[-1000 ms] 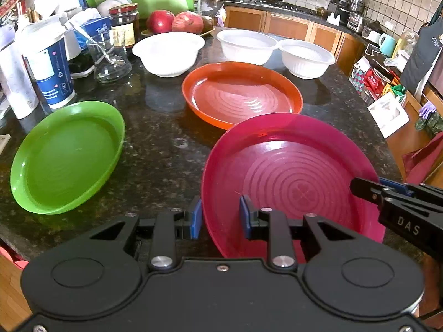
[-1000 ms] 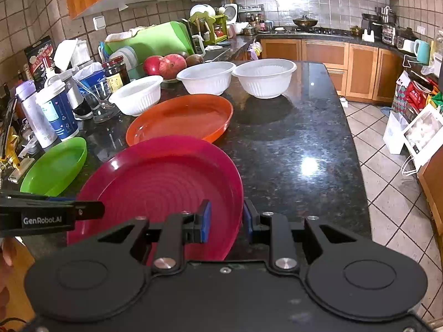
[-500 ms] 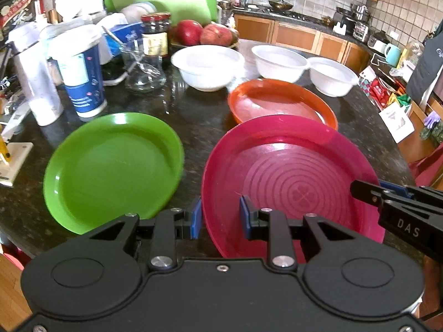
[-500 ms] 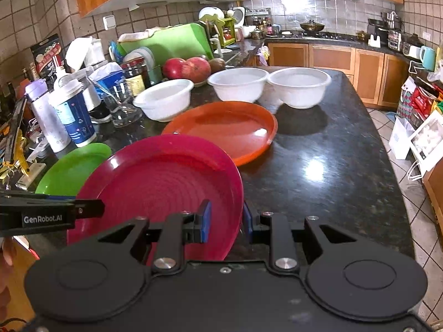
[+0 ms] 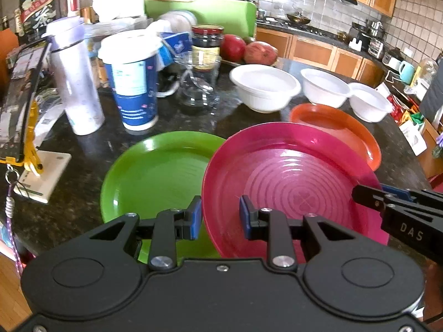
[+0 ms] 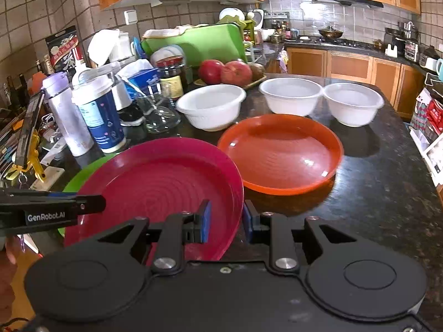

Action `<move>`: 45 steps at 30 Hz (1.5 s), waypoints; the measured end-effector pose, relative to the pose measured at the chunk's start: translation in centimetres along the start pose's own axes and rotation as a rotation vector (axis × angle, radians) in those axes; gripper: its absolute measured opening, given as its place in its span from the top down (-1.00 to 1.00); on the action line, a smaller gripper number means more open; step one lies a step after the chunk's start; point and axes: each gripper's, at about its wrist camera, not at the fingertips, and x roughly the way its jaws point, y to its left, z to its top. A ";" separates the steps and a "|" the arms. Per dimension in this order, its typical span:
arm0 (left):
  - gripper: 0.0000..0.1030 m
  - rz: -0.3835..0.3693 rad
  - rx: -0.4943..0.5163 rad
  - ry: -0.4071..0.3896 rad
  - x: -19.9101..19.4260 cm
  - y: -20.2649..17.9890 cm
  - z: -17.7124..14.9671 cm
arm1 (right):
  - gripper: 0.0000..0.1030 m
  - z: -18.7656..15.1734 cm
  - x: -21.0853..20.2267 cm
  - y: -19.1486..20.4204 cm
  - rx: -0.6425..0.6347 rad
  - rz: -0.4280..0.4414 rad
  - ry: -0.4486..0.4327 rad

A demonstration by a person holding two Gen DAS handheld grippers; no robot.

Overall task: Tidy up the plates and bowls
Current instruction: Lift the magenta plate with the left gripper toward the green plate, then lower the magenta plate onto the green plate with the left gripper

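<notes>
Carried leftward since the earlier frames, the magenta plate (image 5: 290, 182) now overlaps the near right edge of the green plate (image 5: 157, 177), where a second ago bare counter showed between them. Both tongs are clenched on it: the left gripper (image 5: 220, 217) pinches the plate's near-left rim between its blue pads, and the right gripper (image 6: 226, 221) pinches the near-right rim the same way, so the plate hangs between the two, seemingly lifted clear of the black granite counter (image 6: 387, 188). That shift suggests the magenta plate is headed onto the green one to start a stack, with the orange plate (image 6: 279, 152) probably next. The left view shows most of the green plate's face and how much of it is uncovered, and it catches the right gripper reaching in from the side. The right view hides nearly all the green plate behind the magenta one, leaving only a sliver, but it shows the orange plate whole and apart from the held plate, plus three white bowls (image 6: 211, 106) in a row behind it, not yet nested.
</notes>
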 end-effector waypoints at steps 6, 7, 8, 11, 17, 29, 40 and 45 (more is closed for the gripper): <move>0.29 0.009 -0.020 -0.013 0.2 3.2 0.6 | 0.48 1.1 1.6 3.2 -0.024 0.014 0.002; 0.29 0.011 -0.023 -0.014 0.2 3.7 0.7 | 0.48 1.2 1.9 3.8 -0.028 0.017 0.003; 0.29 0.013 -0.026 -0.015 0.3 4.2 0.8 | 0.48 1.3 2.1 4.3 -0.032 0.019 0.004; 0.29 0.020 -0.028 -0.019 0.5 5.6 1.1 | 0.48 1.5 2.8 5.6 -0.040 0.026 0.005; 0.29 0.021 -0.012 -0.016 1.2 7.8 1.5 | 0.48 1.8 4.3 7.5 -0.032 0.024 0.012; 0.29 -0.036 0.034 0.016 3.1 10.3 2.2 | 0.48 1.5 6.1 9.6 0.012 -0.029 0.037; 0.29 -0.084 0.067 0.054 4.6 10.9 1.9 | 0.48 1.4 6.7 10.0 0.028 -0.075 0.061; 0.29 -0.093 0.071 0.053 4.6 11.2 1.8 | 0.48 1.3 7.0 10.0 0.030 -0.083 0.070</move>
